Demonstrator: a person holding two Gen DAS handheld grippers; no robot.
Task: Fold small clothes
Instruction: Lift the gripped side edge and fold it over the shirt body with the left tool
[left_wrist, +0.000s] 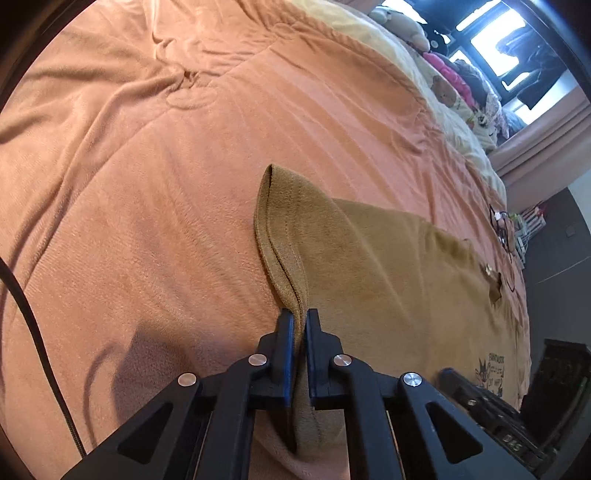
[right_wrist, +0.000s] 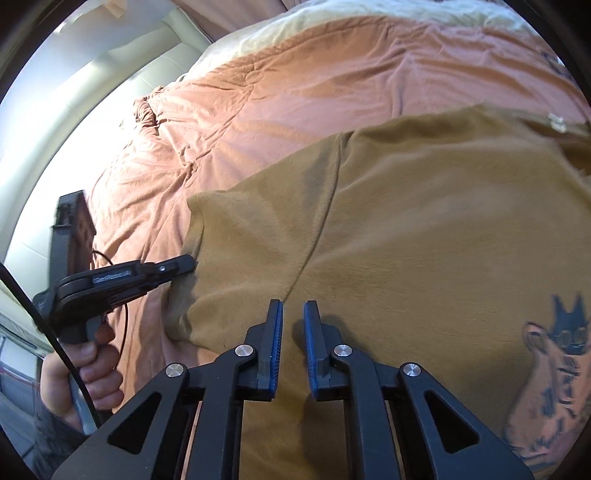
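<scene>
From the left wrist view, the left hand-held gripper (left_wrist: 299, 317) is clamped on the hem of a sleeve (left_wrist: 280, 236) of the brown T-shirt (left_wrist: 388, 266), which lies spread on the orange blanket (left_wrist: 147, 166) covering the bed; the pinched sleeve edge stands lifted just ahead of the fingertips.

From the right wrist view, the right hand-held gripper (right_wrist: 293, 308) hovers over the shirt's body (right_wrist: 424, 221) with its jaws parted and holding nothing. The left hand-held gripper (right_wrist: 184, 264) bites the sleeve edge to its left, and a cartoon print (right_wrist: 554, 362) shows at right.
</scene>
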